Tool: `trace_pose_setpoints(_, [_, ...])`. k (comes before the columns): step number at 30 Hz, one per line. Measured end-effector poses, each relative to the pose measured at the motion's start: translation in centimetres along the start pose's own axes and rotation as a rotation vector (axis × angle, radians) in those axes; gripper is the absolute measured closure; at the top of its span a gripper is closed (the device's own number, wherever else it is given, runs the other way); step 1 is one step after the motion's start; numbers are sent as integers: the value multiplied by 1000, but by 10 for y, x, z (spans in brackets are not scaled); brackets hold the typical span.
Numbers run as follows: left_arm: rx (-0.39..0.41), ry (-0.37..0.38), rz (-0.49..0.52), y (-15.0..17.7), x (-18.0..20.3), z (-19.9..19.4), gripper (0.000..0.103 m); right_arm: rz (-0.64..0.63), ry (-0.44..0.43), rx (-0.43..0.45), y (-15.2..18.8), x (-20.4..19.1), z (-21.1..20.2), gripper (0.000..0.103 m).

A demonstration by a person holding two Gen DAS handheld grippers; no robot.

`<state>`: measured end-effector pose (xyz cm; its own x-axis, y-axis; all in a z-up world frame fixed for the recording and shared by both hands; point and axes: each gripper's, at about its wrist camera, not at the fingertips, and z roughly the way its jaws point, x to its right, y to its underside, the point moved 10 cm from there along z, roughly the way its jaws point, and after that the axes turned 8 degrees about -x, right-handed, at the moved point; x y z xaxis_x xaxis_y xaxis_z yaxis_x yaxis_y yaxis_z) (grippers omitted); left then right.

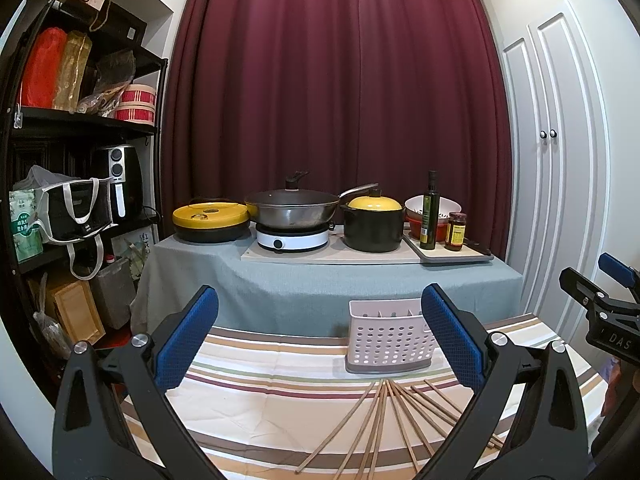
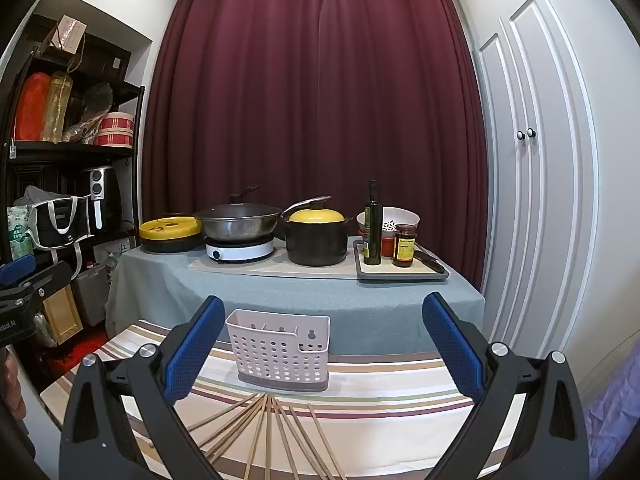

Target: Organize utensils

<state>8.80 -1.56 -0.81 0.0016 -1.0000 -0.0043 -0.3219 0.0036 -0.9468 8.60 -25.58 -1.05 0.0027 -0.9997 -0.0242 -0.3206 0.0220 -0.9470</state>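
Maroon curtain behind, a grey-clothed counter with pots and bottles beyond; in front, a table (image 2: pixel 400 396) under a striped cloth carries the task's things.

Chopsticks (image 2: pixel 272 436): a loose fan of wooden sticks on the near part of the table, tips converging toward the far edge, butts splaying toward the near edge. Long axes run roughly near-to-far, not across.

Utensil holder (image 2: pixel 280 354): white perforated caddy, upright, just beyond the converging tips, toward the far edge. Dividers visible inside; it looks empty, so by my judgement no sorting is done yet.

Left tool (image 1: pixel 320 340): spread wide, nothing between the pads. Right tool (image 2: pixel 322 344): likewise spread wide, nothing held. Both are raised above the table, not touching anything.

Key relation: in the right wrist view the fan lies centred below and between the jaws; in the left wrist view it sits off toward the right finger. The right tool seems better lined up. Sticks lie along the tool's forward axis, so the jaws would close across their width.

View differences: the right wrist view shows the holder's full front and its keyhole hanger slot; in the left wrist view the right pad covers the holder's right side.
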Motion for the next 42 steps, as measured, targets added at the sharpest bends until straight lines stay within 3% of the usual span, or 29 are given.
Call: trace_pose_setpoints(42, [1, 1, 1, 0, -2, -2, 4, -4, -1, 5, 12, -3, 4, 7])
